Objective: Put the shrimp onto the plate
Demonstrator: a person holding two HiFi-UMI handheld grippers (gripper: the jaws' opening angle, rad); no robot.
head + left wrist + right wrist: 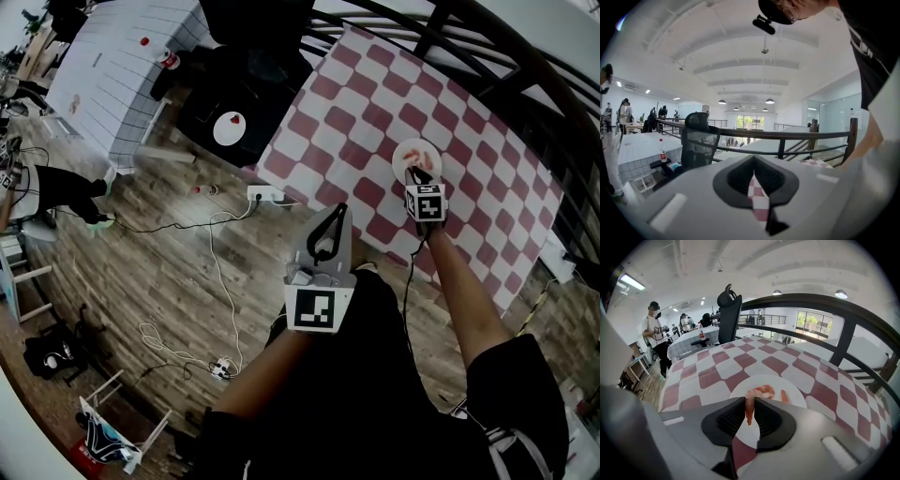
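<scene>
A white plate sits on the red-and-white checked tablecloth. My right gripper hangs just above the plate's near edge, shut on a pink shrimp that dangles tail-down between its jaws. One more orange shrimp lies on the plate. In the head view the right gripper is at the plate. My left gripper is shut and holds nothing, held off the table's near edge; in its own view the left gripper points over the cloth toward a railing.
A dark metal railing runs along the table's far side. A black office chair and a white tiled table stand to the left. A power strip and cables lie on the wooden floor. People stand far left.
</scene>
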